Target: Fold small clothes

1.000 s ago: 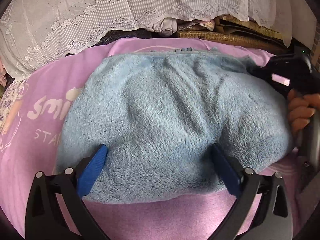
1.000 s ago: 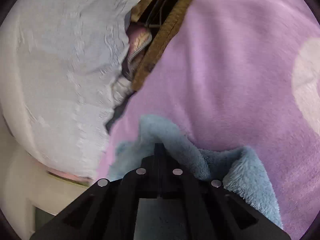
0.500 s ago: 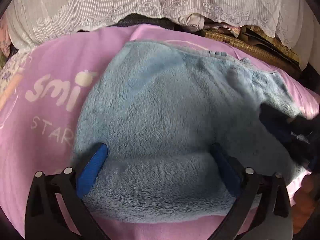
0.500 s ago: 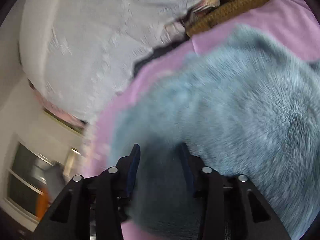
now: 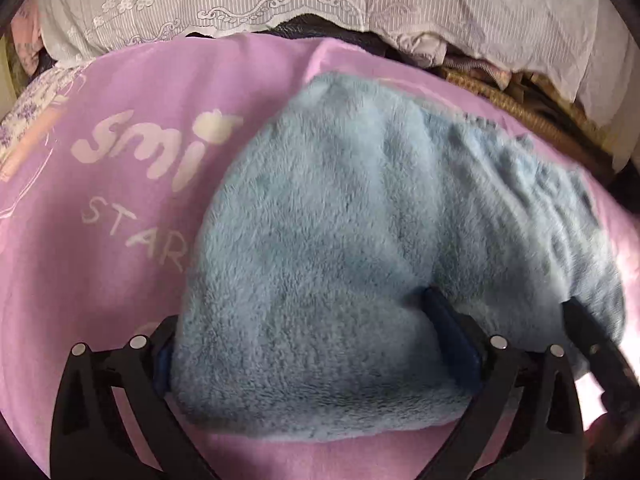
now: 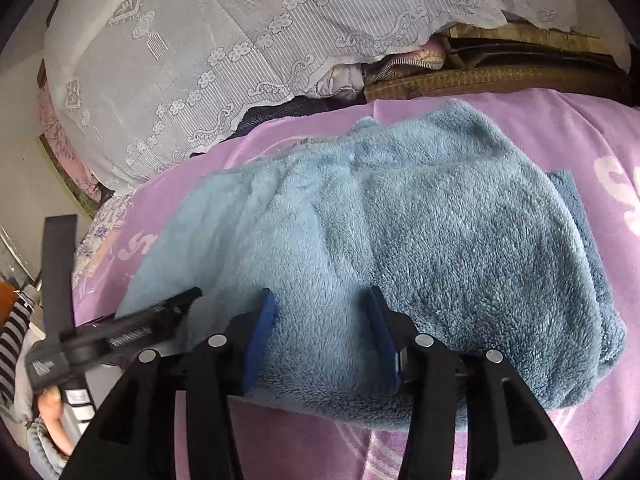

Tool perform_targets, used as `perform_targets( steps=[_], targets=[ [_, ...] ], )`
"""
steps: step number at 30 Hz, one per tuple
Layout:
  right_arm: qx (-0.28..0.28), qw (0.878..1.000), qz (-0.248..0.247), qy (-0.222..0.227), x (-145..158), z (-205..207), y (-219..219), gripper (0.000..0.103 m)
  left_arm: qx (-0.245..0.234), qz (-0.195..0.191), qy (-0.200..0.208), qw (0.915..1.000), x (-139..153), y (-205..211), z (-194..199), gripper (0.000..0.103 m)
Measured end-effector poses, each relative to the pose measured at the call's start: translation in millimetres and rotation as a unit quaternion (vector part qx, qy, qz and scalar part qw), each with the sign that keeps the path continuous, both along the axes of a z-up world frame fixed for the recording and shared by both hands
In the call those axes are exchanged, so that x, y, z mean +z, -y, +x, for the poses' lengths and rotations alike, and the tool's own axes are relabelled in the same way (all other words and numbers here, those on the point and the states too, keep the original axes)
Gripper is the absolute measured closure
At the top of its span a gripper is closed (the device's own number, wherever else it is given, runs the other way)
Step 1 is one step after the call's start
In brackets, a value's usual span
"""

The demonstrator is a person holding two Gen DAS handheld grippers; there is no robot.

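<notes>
A fluffy light-blue garment (image 5: 360, 232) lies folded on the pink blanket (image 5: 100, 240). It also fills the right wrist view (image 6: 420, 232). My left gripper (image 5: 304, 344) is open, its blue pads straddling the near edge of the garment and pressing on it. My right gripper (image 6: 320, 320) is open, its pads resting on the garment's near edge. The right gripper shows at the right edge of the left wrist view (image 5: 592, 344). The left gripper shows at the left of the right wrist view (image 6: 120, 332).
White lace fabric (image 5: 320, 4) hangs behind the blanket. A woven mat (image 6: 480, 76) and bundled cloth (image 6: 400, 60) lie at the far edge. White lettering (image 5: 160, 148) marks the blanket left of the garment.
The right gripper let go of the garment's edge after carrying it over, swung round and now rests open on the fold. The left gripper shifted left along the near edge.
</notes>
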State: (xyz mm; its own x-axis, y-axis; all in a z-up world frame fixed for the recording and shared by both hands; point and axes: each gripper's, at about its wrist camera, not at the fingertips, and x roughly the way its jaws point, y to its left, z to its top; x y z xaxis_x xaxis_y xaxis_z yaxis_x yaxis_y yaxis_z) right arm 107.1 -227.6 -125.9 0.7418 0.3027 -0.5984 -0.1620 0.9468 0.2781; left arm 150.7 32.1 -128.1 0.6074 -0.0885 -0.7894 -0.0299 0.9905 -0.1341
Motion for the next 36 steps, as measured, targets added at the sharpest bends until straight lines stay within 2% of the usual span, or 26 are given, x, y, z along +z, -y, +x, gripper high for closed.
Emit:
perform_targets(
  steps=[3,5,8,11,18,20,24,27,29,30,31,32,34,36],
  targets=[
    [-0.005,1.0,0.022,0.015,2.0,-10.3,9.6,0.054,0.01,-0.025,0.007,0.9996,3.3,-9.1,-5.6,0.004],
    [-0.012,0.999,0.037,0.023,3.9,-22.3,16.9,0.054,0.015,-0.028,0.026,0.9991,11.1,-10.9,-13.4,0.004],
    [-0.027,0.997,0.067,0.021,5.2,-38.1,30.1,0.052,0.01,-0.004,0.069,0.9976,28.6,0.4,-28.0,0.004],
    [-0.038,0.996,0.082,0.015,3.1,-55.4,43.1,0.051,-0.006,0.017,0.087,0.9961,39.4,18.7,-44.3,0.004],
    [-0.075,0.991,0.112,-0.003,-8.5,-91.7,70.4,0.038,-0.038,0.063,0.084,0.9937,37.9,55.1,-54.4,0.004],
    [-0.092,0.987,0.129,-0.011,-13.7,-92.6,81.2,0.036,-0.039,0.076,0.082,0.993,34.2,60.9,-54.5,0.004],
    [-0.119,0.974,0.188,-0.033,-30.5,-78.8,103.8,0.036,-0.048,0.108,0.029,0.9925,1.6,69.8,-40.1,0.004],
    [-0.12,0.975,0.187,-0.03,-30.6,-76.6,104.9,0.036,-0.05,0.122,0.042,0.9904,5.3,73.4,-44.2,0.004],
    [-0.121,0.975,0.184,-0.028,-30.3,-76.0,104.4,0.036,-0.053,0.104,0.052,0.9919,14.9,69.8,-49.4,0.005],
    [-0.121,0.975,0.186,-0.028,-30.4,-75.7,105.0,0.036,-0.055,0.086,0.06,0.993,22.5,66.8,-52.0,0.005],
    [-0.123,0.974,0.19,-0.026,-30.6,-75.2,105.9,0.036,-0.059,0.052,0.075,0.9941,34.9,62.3,-57.1,0.005],
    [-0.126,0.973,0.193,-0.025,-30.7,-74.3,106.4,0.036,-0.059,0.04,0.081,0.9942,41.2,61.4,-59.7,0.005],
    [-0.137,0.97,0.2,-0.021,-31.7,-71.5,109.6,0.036,-0.052,0.037,0.089,0.994,48.8,64.5,-58.1,0.005],
    [-0.157,0.965,0.208,-0.017,-32.2,-63.8,112.3,0.036,-0.048,0.05,0.066,0.9954,38.6,73.5,-46.2,0.005]
  ],
)
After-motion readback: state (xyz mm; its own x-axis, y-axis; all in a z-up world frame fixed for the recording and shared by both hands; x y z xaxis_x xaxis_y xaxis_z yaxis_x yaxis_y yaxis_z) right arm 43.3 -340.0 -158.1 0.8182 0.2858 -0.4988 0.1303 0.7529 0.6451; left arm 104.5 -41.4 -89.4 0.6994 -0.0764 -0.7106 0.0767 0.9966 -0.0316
